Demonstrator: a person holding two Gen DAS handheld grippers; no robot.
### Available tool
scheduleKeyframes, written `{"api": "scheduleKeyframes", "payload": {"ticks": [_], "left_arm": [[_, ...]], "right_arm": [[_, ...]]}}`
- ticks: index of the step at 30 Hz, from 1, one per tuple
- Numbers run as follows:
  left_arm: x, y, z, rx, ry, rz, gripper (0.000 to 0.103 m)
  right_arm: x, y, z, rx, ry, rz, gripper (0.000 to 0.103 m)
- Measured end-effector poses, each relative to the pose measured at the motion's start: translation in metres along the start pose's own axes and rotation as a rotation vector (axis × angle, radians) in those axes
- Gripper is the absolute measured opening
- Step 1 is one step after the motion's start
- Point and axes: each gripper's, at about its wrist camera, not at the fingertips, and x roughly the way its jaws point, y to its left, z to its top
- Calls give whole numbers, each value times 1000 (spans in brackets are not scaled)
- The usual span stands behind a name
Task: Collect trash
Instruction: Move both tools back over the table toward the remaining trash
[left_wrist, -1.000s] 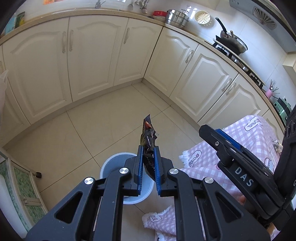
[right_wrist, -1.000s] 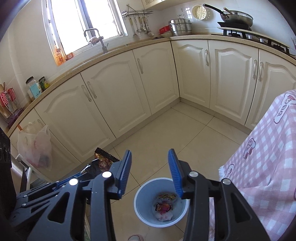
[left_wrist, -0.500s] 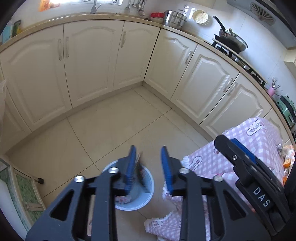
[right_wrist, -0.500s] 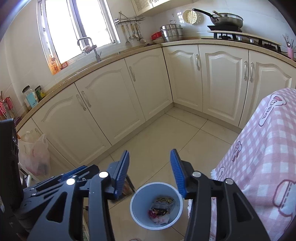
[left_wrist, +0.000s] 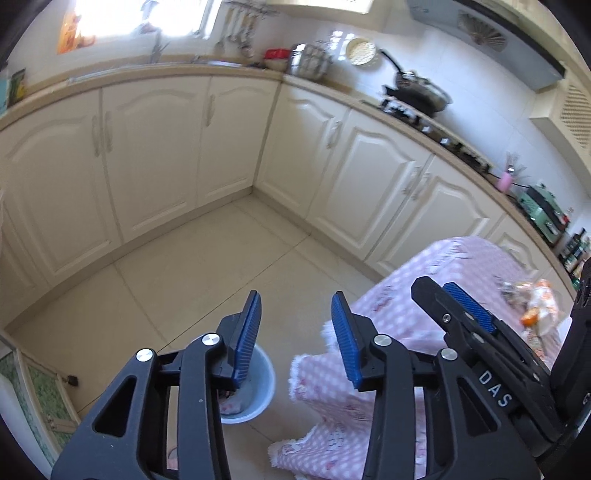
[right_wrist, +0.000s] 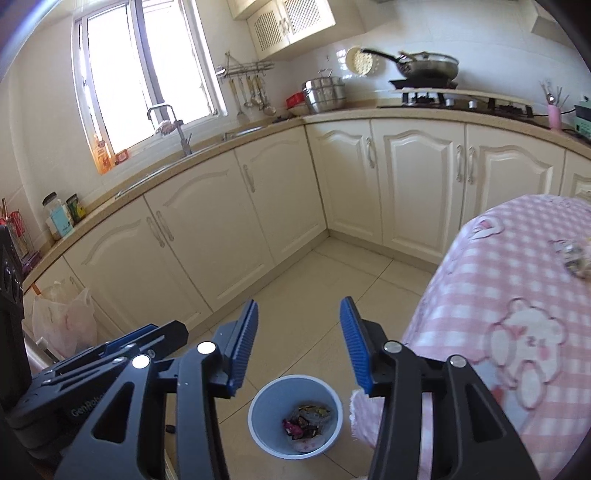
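Wrappers (right_wrist: 304, 421) sit in the bin (right_wrist: 258, 417) beside the table (right_wrist: 517, 295). Left gripper (left_wrist: 295, 332) has just been opening, empty; right gripper (right_wrist: 299, 343) gapes, empty. Best swing tableward for remaining trash (left_wrist: 533, 312).

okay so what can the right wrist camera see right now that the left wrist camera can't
Only the right wrist view looks into the bin and shows wrappers lying inside, plus a plastic bag by the cabinets. Only the left wrist view shows orange-and-white trash on the tablecloth. Both show the bin, the checked cloth, and both grippers, left gripper and right gripper, open with nothing between them.
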Motion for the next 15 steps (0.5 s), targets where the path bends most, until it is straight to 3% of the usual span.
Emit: {"api": "scheduleKeyframes", "payload": {"ticks": [7,15], "left_arm": [[-21,-74,-10,116,-9,-106,45],[-18,-180,-43,308,64,-248,55]], "right_arm": [[-67,-57,2,56,-75,-97,48],[-148,-148,-9,131,-128,-300,52]]}}
